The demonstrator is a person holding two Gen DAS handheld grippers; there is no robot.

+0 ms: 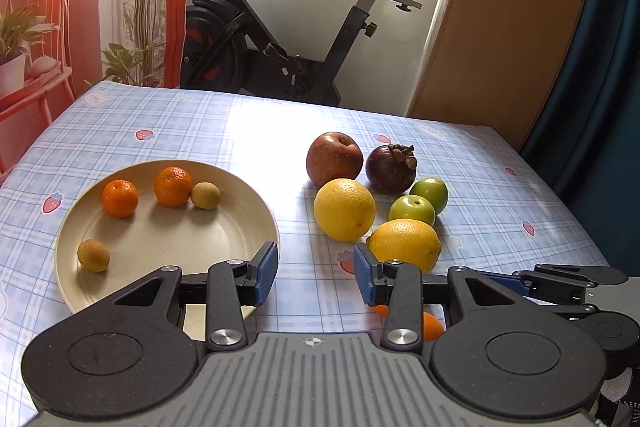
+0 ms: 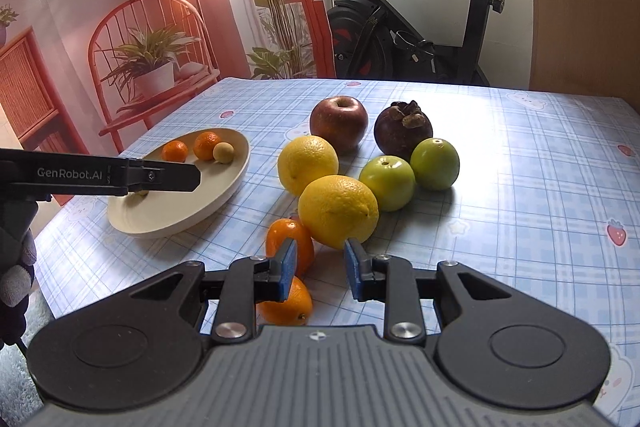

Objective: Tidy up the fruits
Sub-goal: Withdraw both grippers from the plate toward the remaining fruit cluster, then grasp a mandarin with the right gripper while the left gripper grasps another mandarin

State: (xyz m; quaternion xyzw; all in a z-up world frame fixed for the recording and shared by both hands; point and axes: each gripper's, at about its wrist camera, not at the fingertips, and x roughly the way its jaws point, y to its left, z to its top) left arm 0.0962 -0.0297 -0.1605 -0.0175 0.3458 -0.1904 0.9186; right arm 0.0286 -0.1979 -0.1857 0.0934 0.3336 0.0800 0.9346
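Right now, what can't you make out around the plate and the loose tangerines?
- Left wrist view: loose tangerine mostly hidden behind the left tool.
- Right wrist view: near tangerine partly covered by the right tool.
- Right wrist view: one small brown fruit on the plate hidden by the left tool's finger.

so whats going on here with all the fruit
A person is sorting fruit with a pair of hand-held tongs in each hand. The cream plate already holds two small oranges and two small brownish fruits. The left tongs hang open and empty beside the plate's near edge. The right tongs are open and empty just above two more small oranges. The apple, mangosteen, yellow citrus and green fruits sit on the tablecloth.
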